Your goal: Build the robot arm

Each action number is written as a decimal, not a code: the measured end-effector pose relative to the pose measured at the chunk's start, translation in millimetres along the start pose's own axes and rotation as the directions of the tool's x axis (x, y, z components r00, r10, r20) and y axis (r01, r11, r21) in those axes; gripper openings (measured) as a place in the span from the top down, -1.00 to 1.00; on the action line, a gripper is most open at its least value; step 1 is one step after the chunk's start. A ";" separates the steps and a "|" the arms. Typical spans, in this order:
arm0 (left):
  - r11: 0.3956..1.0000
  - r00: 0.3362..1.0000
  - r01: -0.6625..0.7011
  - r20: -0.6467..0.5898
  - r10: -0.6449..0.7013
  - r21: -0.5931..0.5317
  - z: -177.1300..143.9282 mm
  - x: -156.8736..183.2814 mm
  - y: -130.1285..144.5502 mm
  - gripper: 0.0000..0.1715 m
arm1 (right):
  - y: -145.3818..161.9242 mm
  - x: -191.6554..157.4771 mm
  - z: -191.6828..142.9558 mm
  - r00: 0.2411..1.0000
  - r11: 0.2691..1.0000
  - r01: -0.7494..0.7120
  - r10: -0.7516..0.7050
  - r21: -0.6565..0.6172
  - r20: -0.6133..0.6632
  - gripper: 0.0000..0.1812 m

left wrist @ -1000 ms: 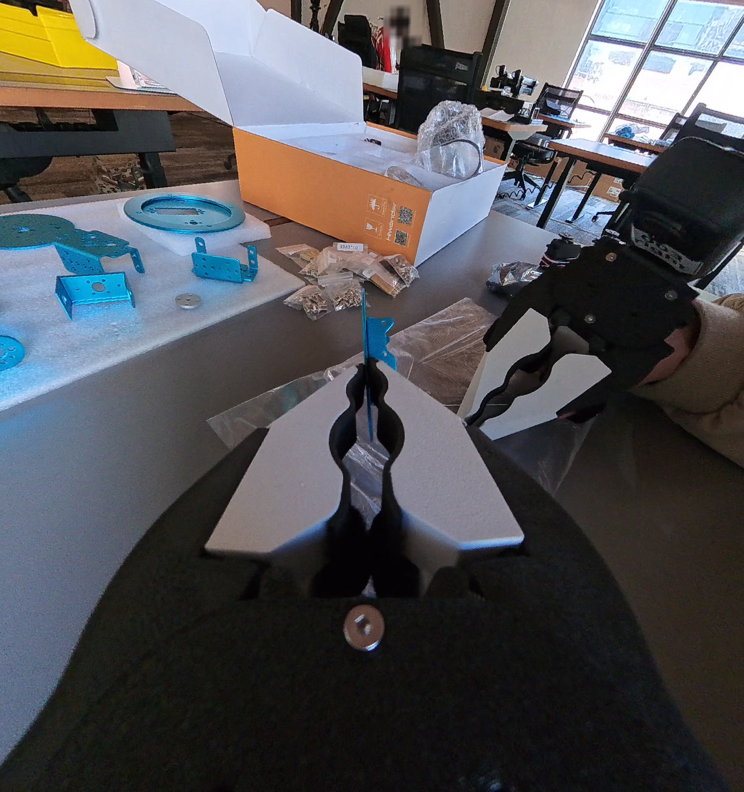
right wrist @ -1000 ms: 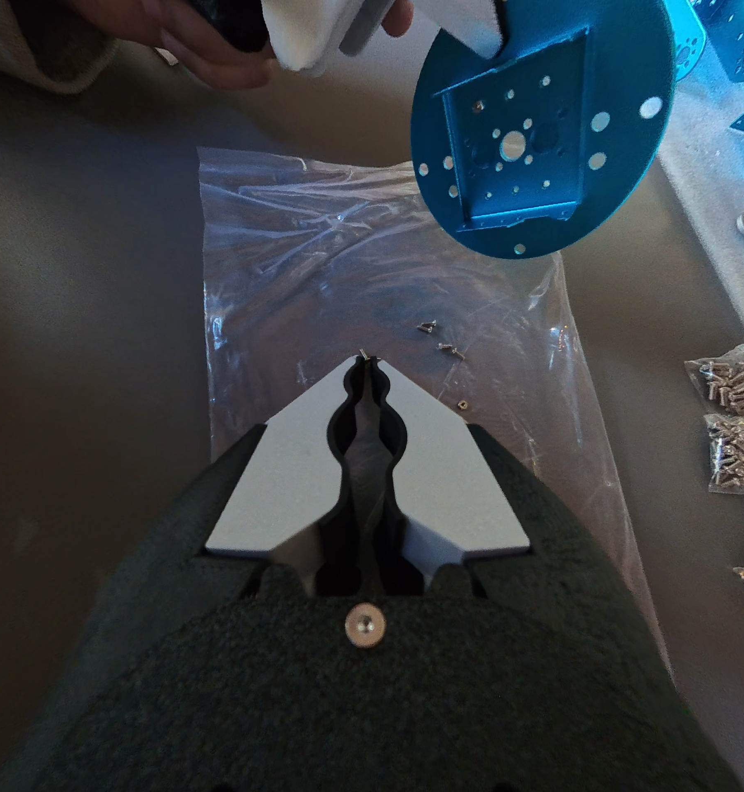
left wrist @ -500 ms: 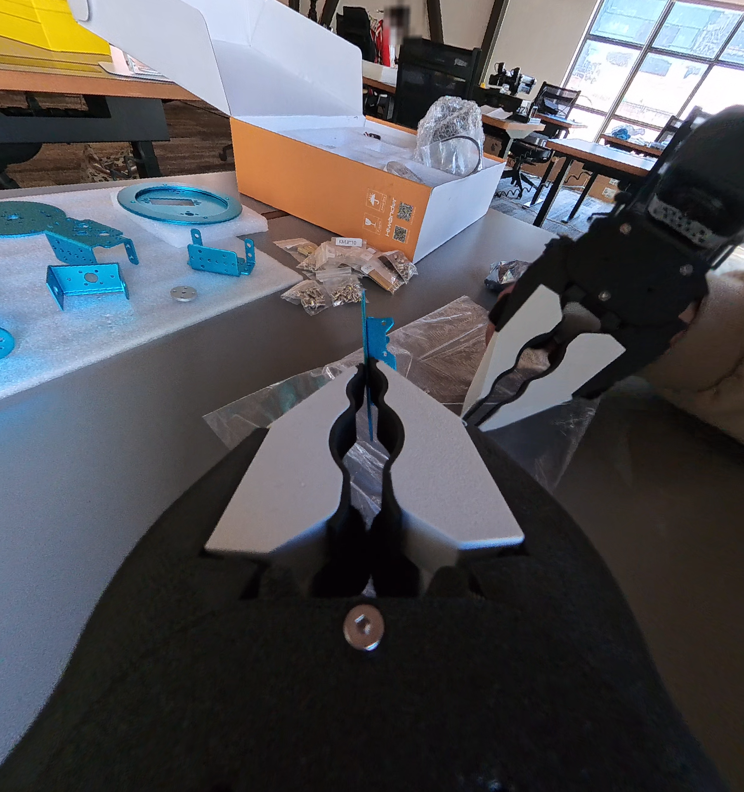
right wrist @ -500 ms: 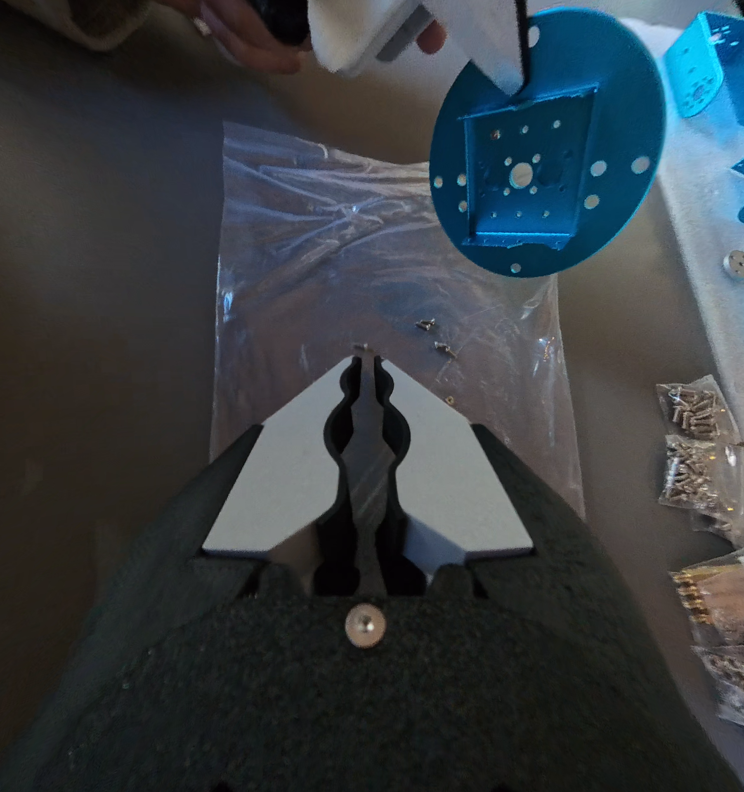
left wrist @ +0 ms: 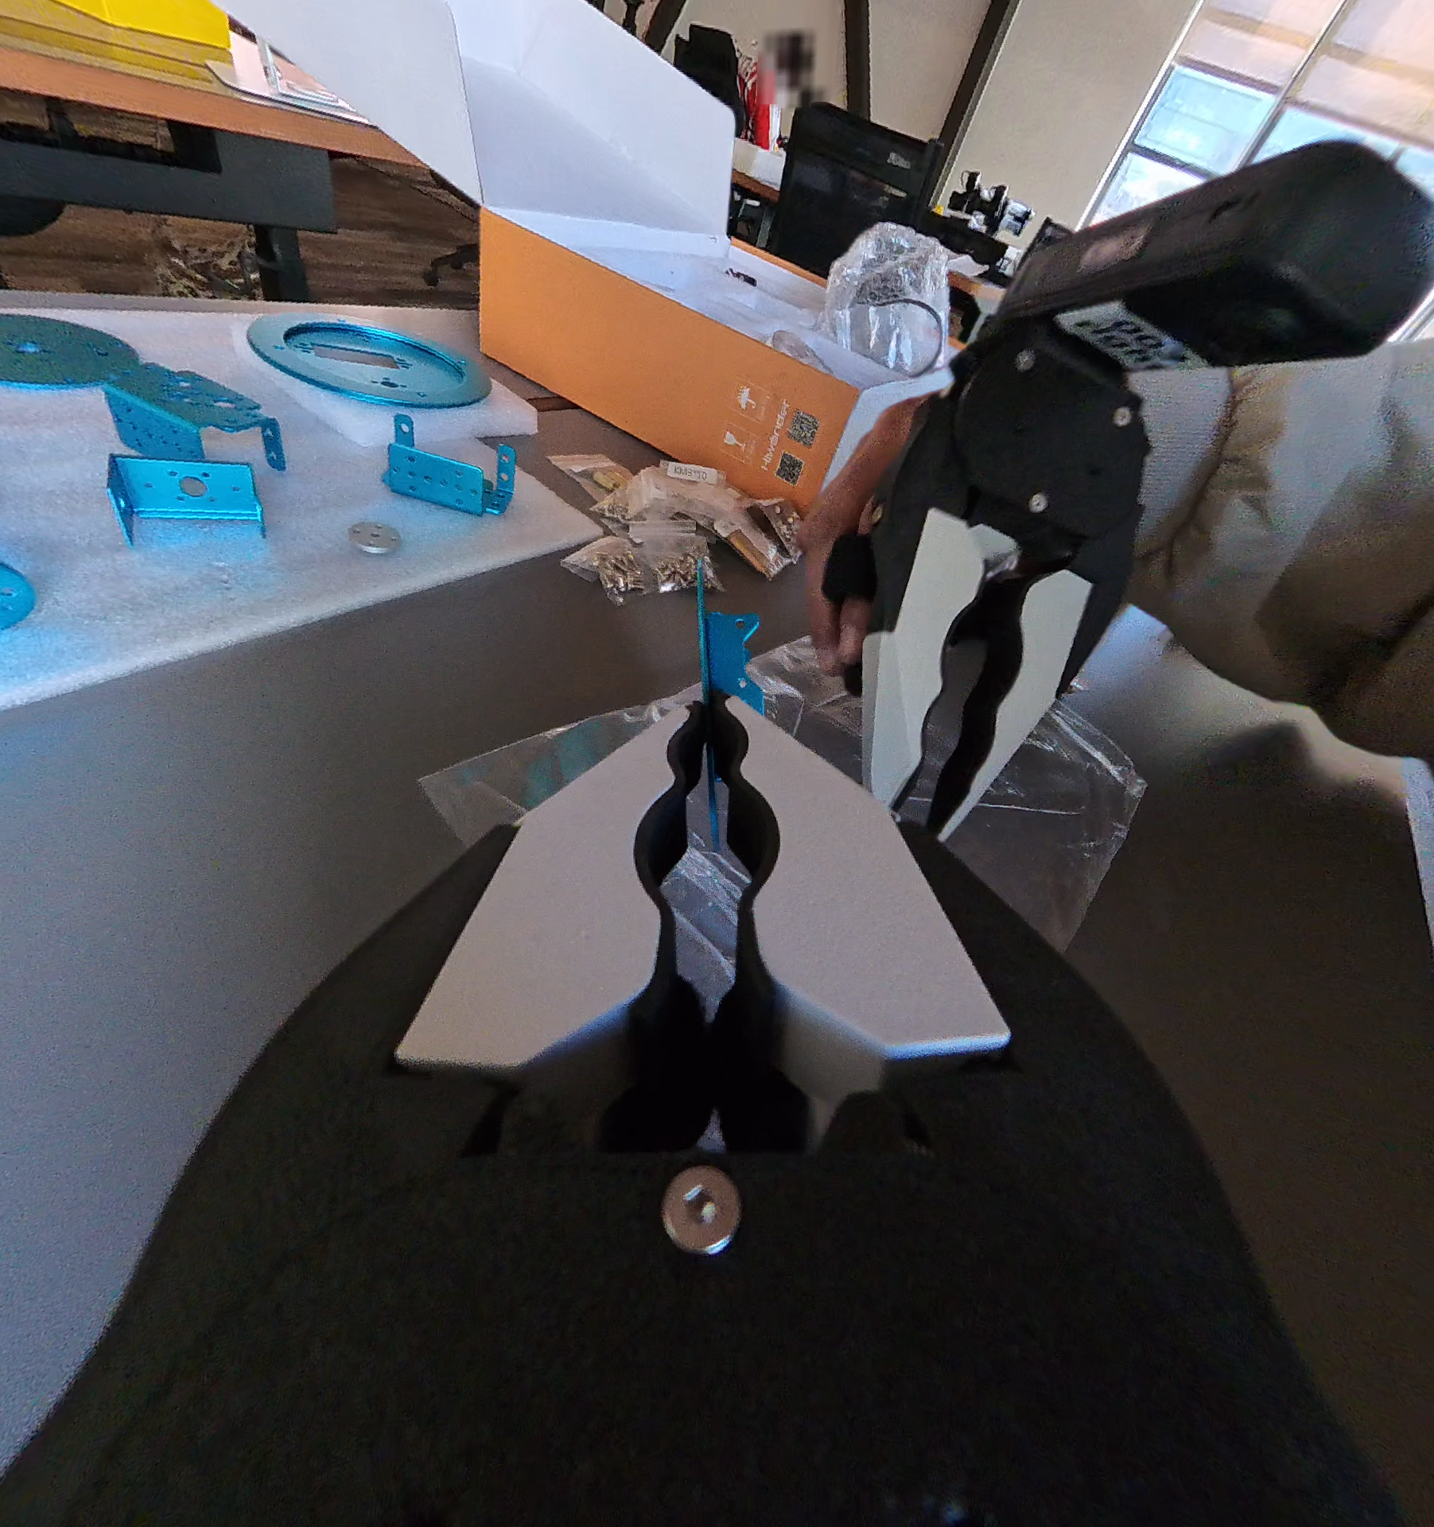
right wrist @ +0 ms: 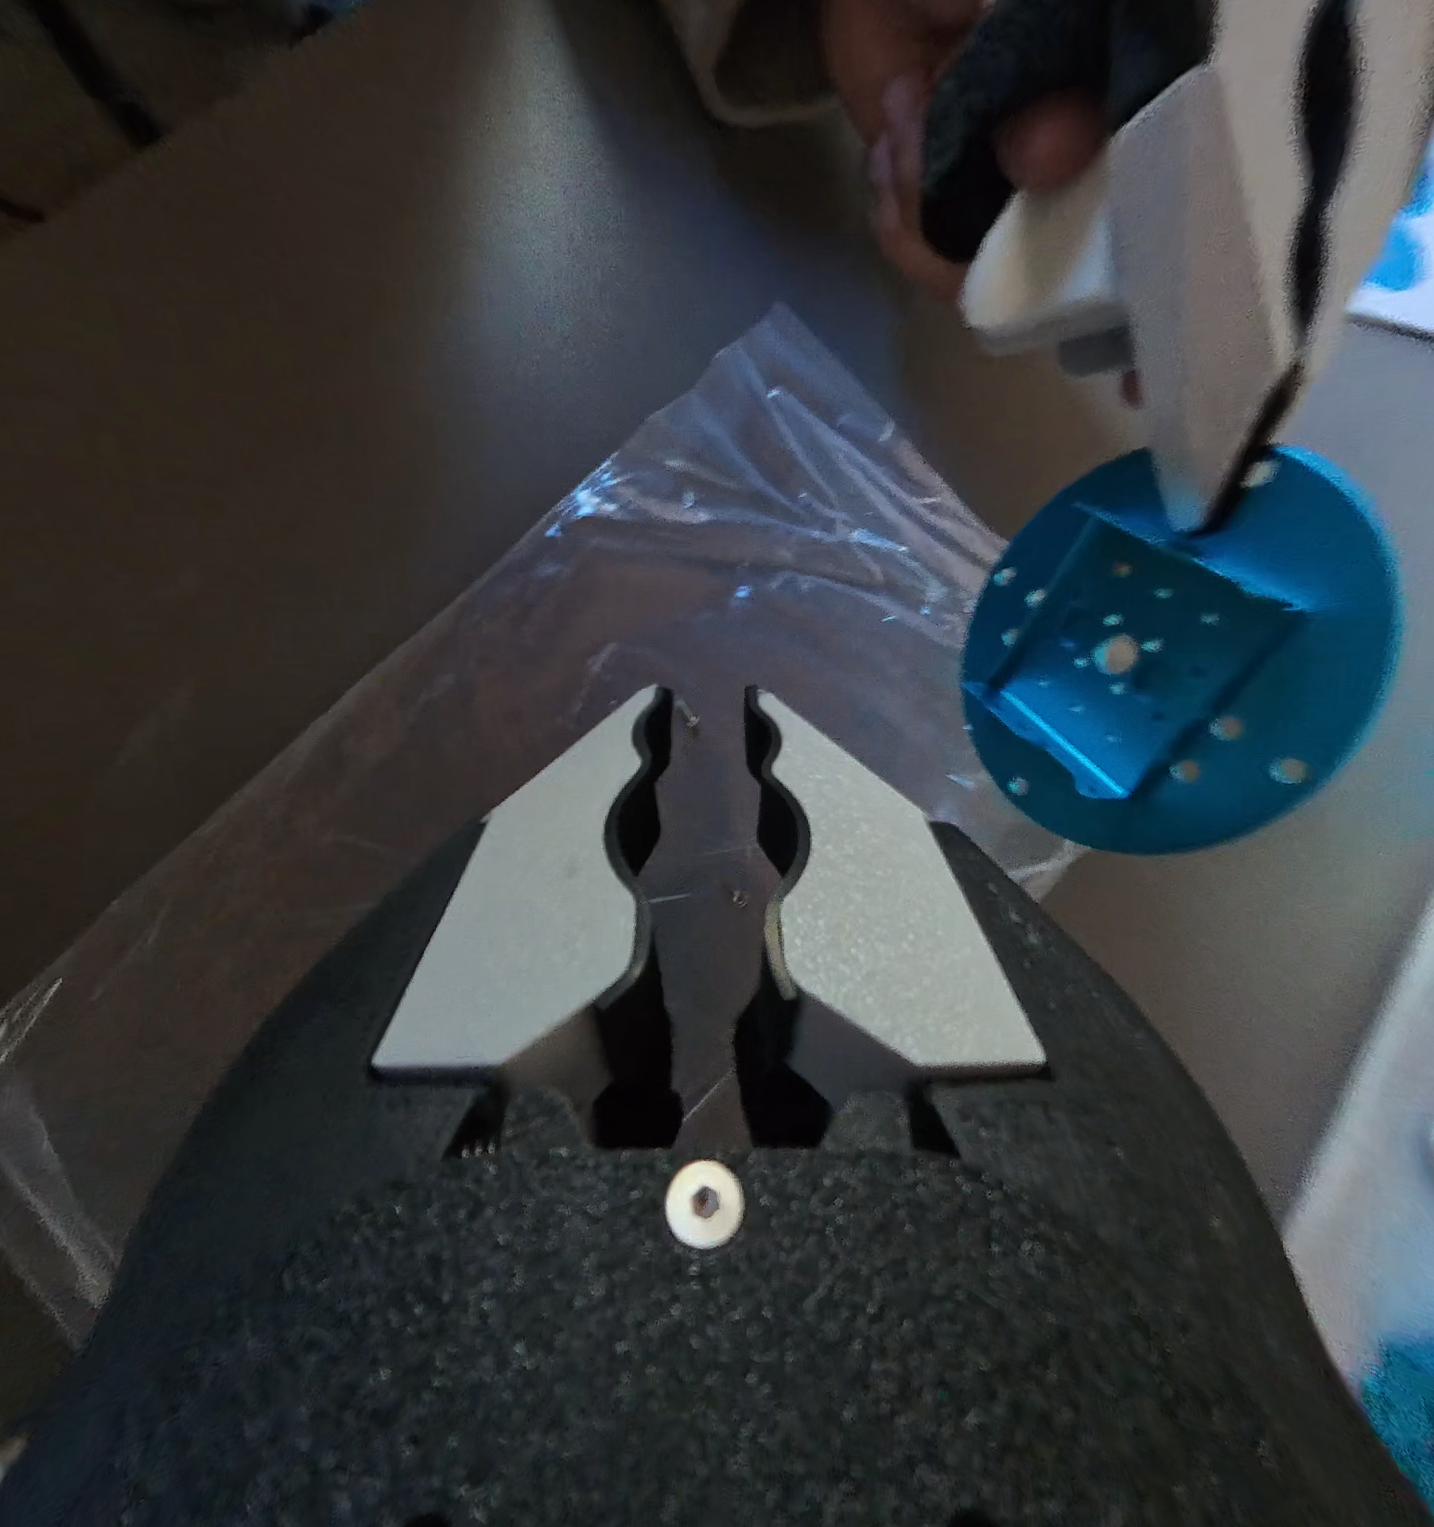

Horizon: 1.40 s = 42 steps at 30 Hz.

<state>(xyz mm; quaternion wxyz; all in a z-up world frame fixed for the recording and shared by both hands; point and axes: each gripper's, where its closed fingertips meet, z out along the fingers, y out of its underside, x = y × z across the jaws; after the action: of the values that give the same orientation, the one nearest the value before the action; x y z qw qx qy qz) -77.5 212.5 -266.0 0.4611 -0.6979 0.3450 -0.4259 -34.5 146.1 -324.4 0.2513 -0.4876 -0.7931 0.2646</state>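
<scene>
My left gripper (left wrist: 709, 706) is shut on the edge of a blue round metal plate with a square bracket on it (left wrist: 726, 653), seen edge-on and held above the grey table. In the right wrist view the plate (right wrist: 1176, 653) hangs face-on from the left gripper (right wrist: 1192, 512) at the upper right. My right gripper (right wrist: 707, 698) is open and points down at a clear plastic bag (right wrist: 697, 570) lying flat on the table. A tiny screw (right wrist: 691, 719) lies by its left fingertip. In the left wrist view the right gripper (left wrist: 918, 820) stands just right of the plate, over the bag (left wrist: 1052, 793).
A white foam sheet (left wrist: 201, 603) at left carries blue brackets (left wrist: 184, 496), a blue ring (left wrist: 366, 363) and discs. Small bags of screws (left wrist: 672, 537) lie behind the plate. An open orange and white box (left wrist: 655, 355) stands at the back. A person's sleeve (left wrist: 1316, 537) is at right. The left gripper's tips are roughly 10 centimeters from the right gripper's.
My right gripper has opened from shut at a tiny screw and swung to point more steeply down at the bag. The left gripper still holds the blue plate in about the same place.
</scene>
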 end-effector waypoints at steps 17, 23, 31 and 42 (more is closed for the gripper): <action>0.993 0.993 0.117 -0.015 -0.117 0.017 -4.4 -13.0 -4.4 1.00 | 9.6 -6.4 16.0 0.929 0.975 0.213 -0.224 0.069 0.296 0.93; 0.995 0.996 0.093 -0.014 -0.092 0.034 -8.9 -12.4 -10.9 1.00 | 11.2 -4.9 14.3 0.916 0.977 0.192 -0.212 0.092 0.340 0.93; 0.995 0.996 0.089 -0.012 -0.088 0.035 -9.0 -13.3 -11.3 1.00 | 11.6 -9.6 17.6 0.912 0.969 0.219 -0.246 0.119 0.328 0.93; 0.996 0.996 0.085 0.003 -0.085 0.025 -6.8 -17.7 -7.8 1.00 | 15.6 -7.6 16.5 0.929 0.969 0.187 -0.227 0.160 0.291 0.95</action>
<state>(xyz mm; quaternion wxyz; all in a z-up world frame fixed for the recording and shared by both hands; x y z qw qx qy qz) -90.1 228.2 -262.1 0.4521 -0.7070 0.3085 -0.4479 -32.3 142.3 -348.0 0.1825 -0.3365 -0.8507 0.3602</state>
